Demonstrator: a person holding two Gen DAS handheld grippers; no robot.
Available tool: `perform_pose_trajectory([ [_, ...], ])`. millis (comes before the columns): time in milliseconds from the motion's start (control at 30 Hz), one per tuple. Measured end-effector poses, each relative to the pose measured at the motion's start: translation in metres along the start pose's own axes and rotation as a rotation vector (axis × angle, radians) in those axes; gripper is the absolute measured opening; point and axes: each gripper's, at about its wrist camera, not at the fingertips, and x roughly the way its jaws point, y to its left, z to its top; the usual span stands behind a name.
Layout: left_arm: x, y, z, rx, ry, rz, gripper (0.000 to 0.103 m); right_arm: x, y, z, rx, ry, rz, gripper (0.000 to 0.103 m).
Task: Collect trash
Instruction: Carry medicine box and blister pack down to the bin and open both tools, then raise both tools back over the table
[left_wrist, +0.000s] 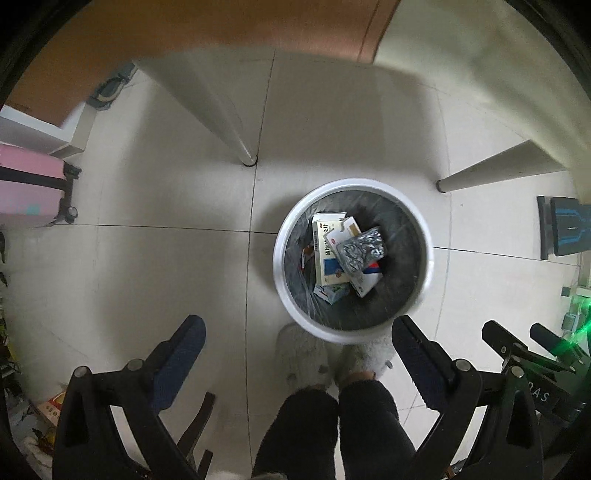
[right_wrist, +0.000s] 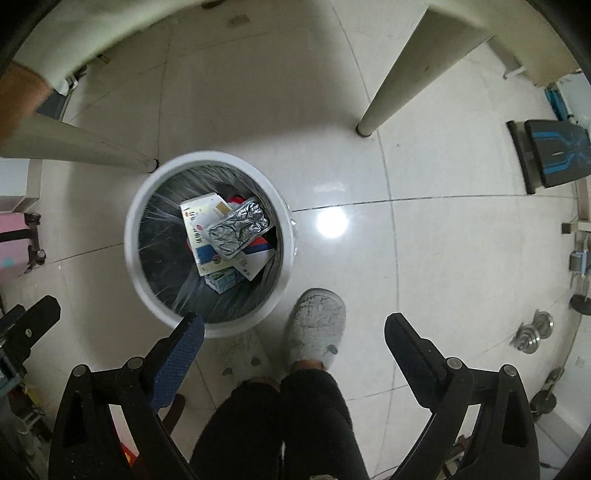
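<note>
Both tools hang above the floor with nothing between their fingers. The left gripper (left_wrist: 297, 334) has its blue-padded fingers spread wide, and the right gripper (right_wrist: 294, 326) is spread just as wide. Beneath them are the person's grey fuzzy slippers (right_wrist: 316, 328). Just ahead of the left gripper's fingertips, nearer its right finger, stands the round white waste bin with a dark plastic liner (left_wrist: 352, 334). Inside lie printed cardboard medicine boxes (left_wrist: 328, 254) topped by a crumpled silver foil blister pack (left_wrist: 360, 253). The drop looks finished, so the sensible move is to lift clear without nudging the rim, then seek remaining litter beyond the cream table legs (left_wrist: 229, 122).
</note>
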Motion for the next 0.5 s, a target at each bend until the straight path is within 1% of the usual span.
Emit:
perform_pose_trajectory([
  [33,-0.015,0.0,-0.004,-0.001,-0.005,-0.008,0.103,-0.012,0.0,-0.002,-0.003,-0.01,-0.003,0.099],
  [100,-0.029,-0.003,-0.008,0.002,-0.009,-0.009,0.103,-0.037,-0.001,-0.008,-0.009,-0.027,-0.007,0.099],
  [133,-0.044,-0.003,-0.012,0.005,-0.015,-0.014,0.103,-0.045,0.001,-0.01,-0.011,-0.032,-0.01,0.099],
  [233,-0.072,-0.006,-0.021,0.018,-0.024,-0.018,0.103,-0.088,0.0,-0.022,-0.02,-0.054,-0.004,0.099],
  [333,-0.109,-0.007,-0.031,0.032,-0.032,-0.026,0.103,-0.126,0.002,-0.033,-0.031,-0.073,0.001,0.099],
  [367,-0.127,-0.007,-0.036,0.04,-0.036,-0.029,0.103,-0.143,0.002,-0.039,-0.03,-0.077,0.008,0.099],
  [433,-0.149,-0.008,-0.042,0.045,-0.043,-0.037,0.103,-0.176,0.002,-0.049,-0.031,-0.083,0.021,0.099],
  [500,-0.18,-0.007,-0.049,0.042,-0.056,-0.045,0.103,-0.2,0.001,-0.057,-0.026,-0.093,0.032,0.099],
])
